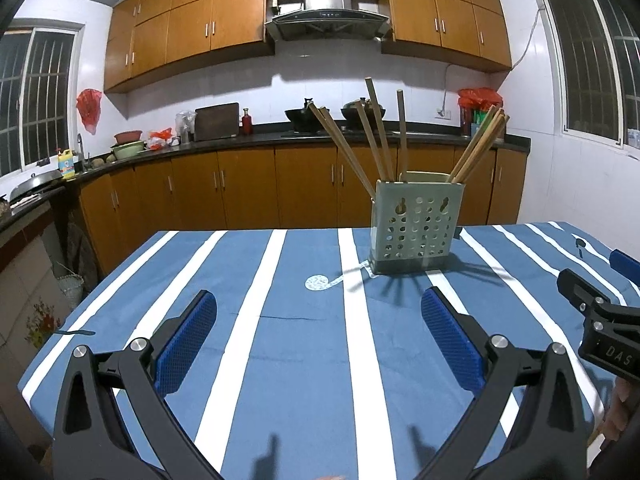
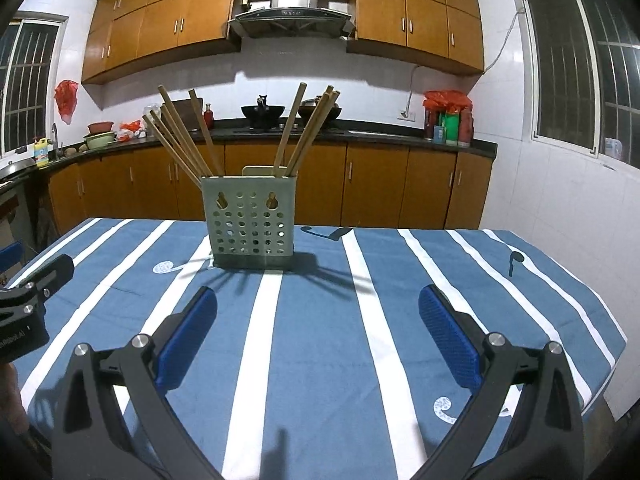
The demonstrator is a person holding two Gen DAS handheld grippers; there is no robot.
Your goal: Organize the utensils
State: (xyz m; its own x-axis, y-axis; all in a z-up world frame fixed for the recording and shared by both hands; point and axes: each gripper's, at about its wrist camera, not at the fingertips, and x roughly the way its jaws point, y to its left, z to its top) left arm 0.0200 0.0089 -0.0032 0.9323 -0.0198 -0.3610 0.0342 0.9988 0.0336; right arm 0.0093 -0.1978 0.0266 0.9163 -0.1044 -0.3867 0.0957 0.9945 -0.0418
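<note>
We hover over the table (image 1: 304, 360), its blue striped cloth filling the lower half of both views. On it stands the holder (image 2: 249, 222), a perforated green box, at 11 o'clock from the right gripper (image 2: 318, 344) and at 1 o'clock from the left gripper (image 1: 320, 344), well apart from both. Chopsticks (image 2: 180, 136) stand inside it, fanned out: one bunch leans toward 10 o'clock, another toward 1 o'clock. Both grippers are spread wide with nothing between their blue pads (image 2: 188, 344). We see no loose utensil on the cloth.

The risk, as we judge it, lies in the splay. The holder looks light and top-heavy, so a pad catching one slanted stick could lever it over and spill everything. Closing on one stick may also drag its neighbours, since they cross.
</note>
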